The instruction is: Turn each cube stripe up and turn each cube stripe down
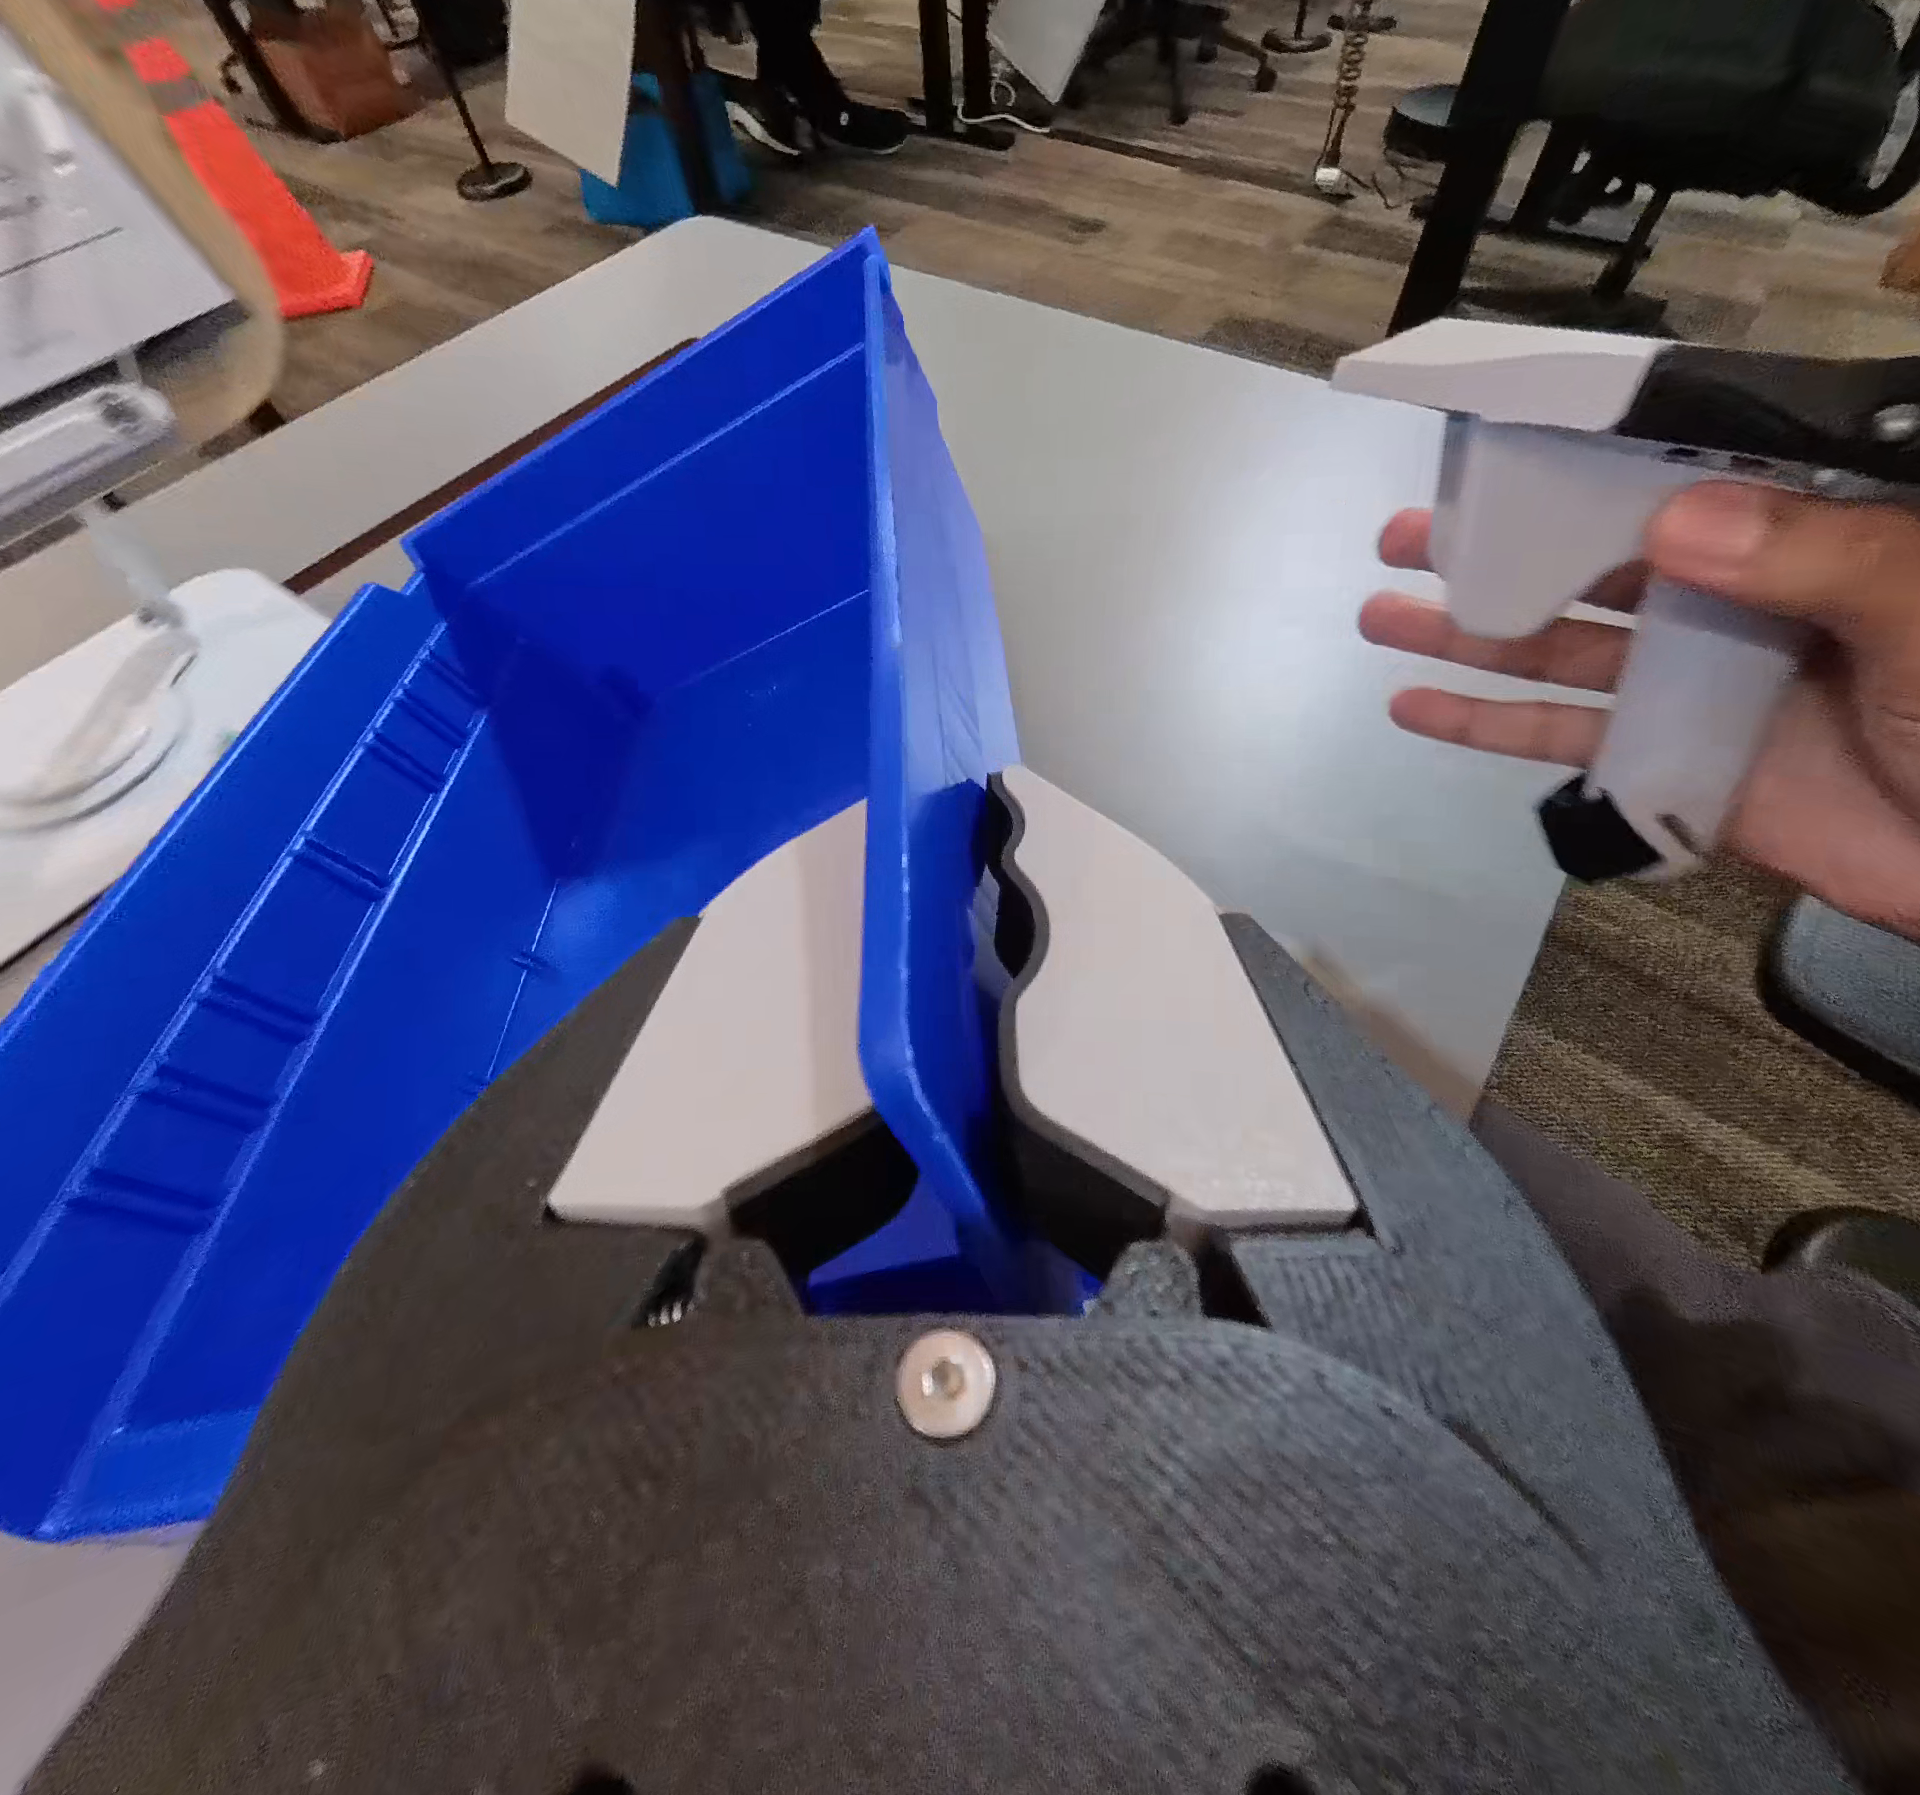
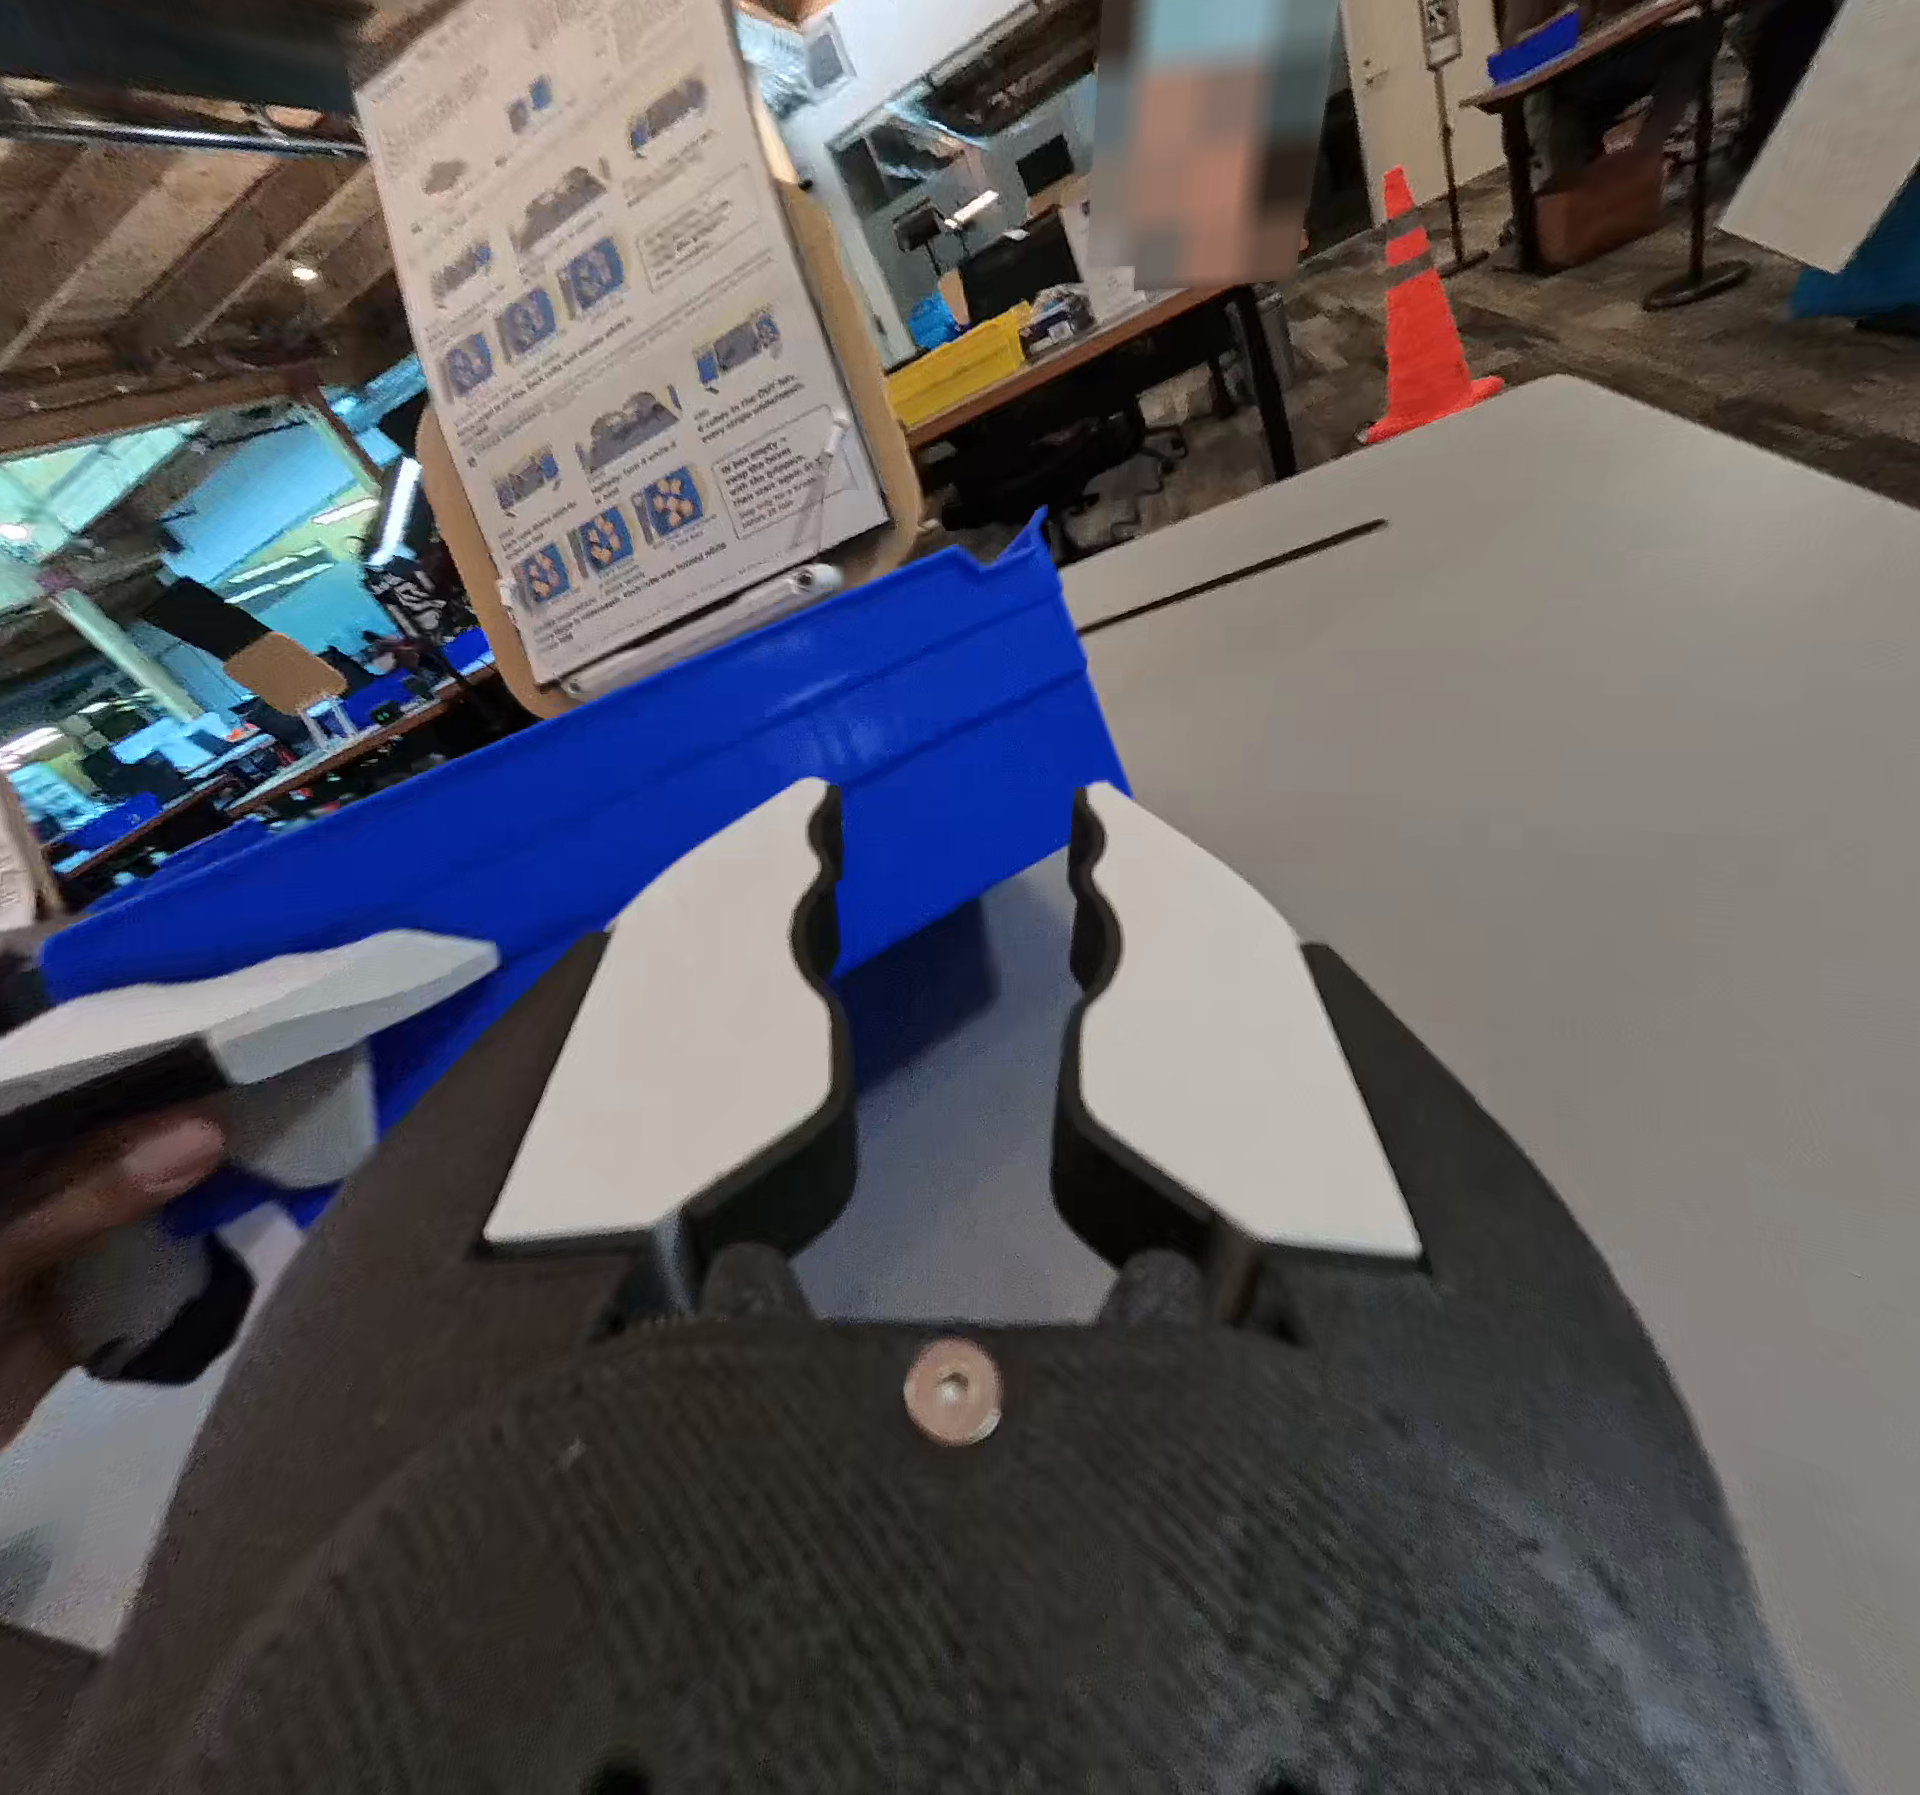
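Bin wall inside left claw

The left wrist camera sits right behind its own tool, looking down along the grey fingers, very close over the long blue plastic bin on the pale grey counter, with carpeted floor and an orange traffic cone beyond. The right wrist camera rides lower and tilts upward past its tool, so rafters and a standing instruction board fill the top. Both views share the blue bin, the counter and the cone, and each catches the other hand-held tool at its edge.
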Demonstrator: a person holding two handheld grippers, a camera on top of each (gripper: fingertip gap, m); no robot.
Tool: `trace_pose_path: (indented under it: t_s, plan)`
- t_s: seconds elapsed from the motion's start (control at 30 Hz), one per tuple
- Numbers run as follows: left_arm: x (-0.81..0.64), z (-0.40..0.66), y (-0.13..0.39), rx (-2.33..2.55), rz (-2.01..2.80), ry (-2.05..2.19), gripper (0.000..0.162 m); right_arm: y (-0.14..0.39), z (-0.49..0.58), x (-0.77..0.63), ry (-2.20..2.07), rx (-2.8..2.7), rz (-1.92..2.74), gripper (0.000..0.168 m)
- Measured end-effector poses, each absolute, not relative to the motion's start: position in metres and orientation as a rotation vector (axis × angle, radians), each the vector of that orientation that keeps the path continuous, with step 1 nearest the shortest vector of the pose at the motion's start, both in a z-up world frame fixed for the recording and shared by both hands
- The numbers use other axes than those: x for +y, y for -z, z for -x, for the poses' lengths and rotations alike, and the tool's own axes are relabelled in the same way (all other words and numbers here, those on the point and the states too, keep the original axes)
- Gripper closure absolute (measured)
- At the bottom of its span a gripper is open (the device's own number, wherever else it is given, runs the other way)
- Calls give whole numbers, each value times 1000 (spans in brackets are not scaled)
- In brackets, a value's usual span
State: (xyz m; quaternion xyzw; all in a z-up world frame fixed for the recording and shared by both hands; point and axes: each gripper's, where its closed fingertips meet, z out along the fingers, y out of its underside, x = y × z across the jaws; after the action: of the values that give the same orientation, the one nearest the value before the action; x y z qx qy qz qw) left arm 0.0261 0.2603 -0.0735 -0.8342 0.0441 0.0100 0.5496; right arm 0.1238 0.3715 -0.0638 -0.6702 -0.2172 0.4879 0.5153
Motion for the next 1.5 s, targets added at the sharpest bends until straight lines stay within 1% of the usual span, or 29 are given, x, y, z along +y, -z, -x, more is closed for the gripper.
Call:
trace_pose_path:
  t_s: [0.13,0.2,0.3,0.4,0.6,0.63,0.7,0.73,0.8,0.87,0.9,0.97,1.0,1.07,1.1,1.13,1.17,1.2,1.23,1.27,1.37,1.43,1.5]
  plan:
    - [305,-58,88,184,1968,-40,153,76,-162,381,-1091,-427,1652,124]
    - [326,-72,96,190,1964,-8,154,84,-169,380,-1136,-384,1692,124]
    - [354,-90,113,222,1967,-24,154,97,-171,373,-1212,-366,1762,122]
    - [372,-112,131,251,1992,5,156,107,-173,369,-1179,-396,1796,121]
    - [388,-142,148,298,1995,65,156,110,-170,368,-1139,-462,1807,118]
    - [387,-145,146,296,1978,80,155,111,-168,367,-1143,-478,1819,117]
    - [381,-151,135,305,1931,141,143,114,-163,364,-1160,-502,1845,113]
    - [376,-151,128,303,1902,157,135,113,-160,363,-1176,-506,1844,110]
    - [362,-140,118,290,1891,132,127,111,-154,359,-1205,-501,1849,111]
    - [339,-124,114,306,1895,108,122,112,-145,352,-1201,-523,1859,108]
    - [325,-115,113,322,1895,110,119,117,-139,347,-1173,-544,1880,103]
    - [298,-91,114,324,1900,116,107,130,-127,339,-1076,-604,1938,91]
    - [285,-76,117,310,1916,115,104,136,-121,335,-1036,-643,1950,87]
    - [262,-38,124,230,1942,64,104,144,-110,331,-964,-695,1964,83]
    - [251,-19,128,191,1946,37,105,146,-108,334,-910,-701,1964,88]
    - [240,0,132,151,1948,9,105,148,-108,339,-851,-715,1965,98]
    - [230,18,137,101,1951,-12,107,149,-109,346,-808,-735,1956,106]
    - [220,33,143,46,1953,-22,108,148,-110,352,-801,-766,1933,106]
    - [210,46,149,-4,1957,-27,110,148,-112,360,-793,-785,1927,110]
    - [200,58,153,-56,1964,-33,115,147,-116,371,-785,-783,1918,118]
    - [185,77,138,-141,1939,-29,117,144,-139,416,-697,-733,1908,141]
    - [176,86,129,-153,1891,-81,122,143,-157,454,-623,-665,1915,154]
    - [170,88,132,-141,1908,-105,122,143,-174,486,-559,-607,1923,161]
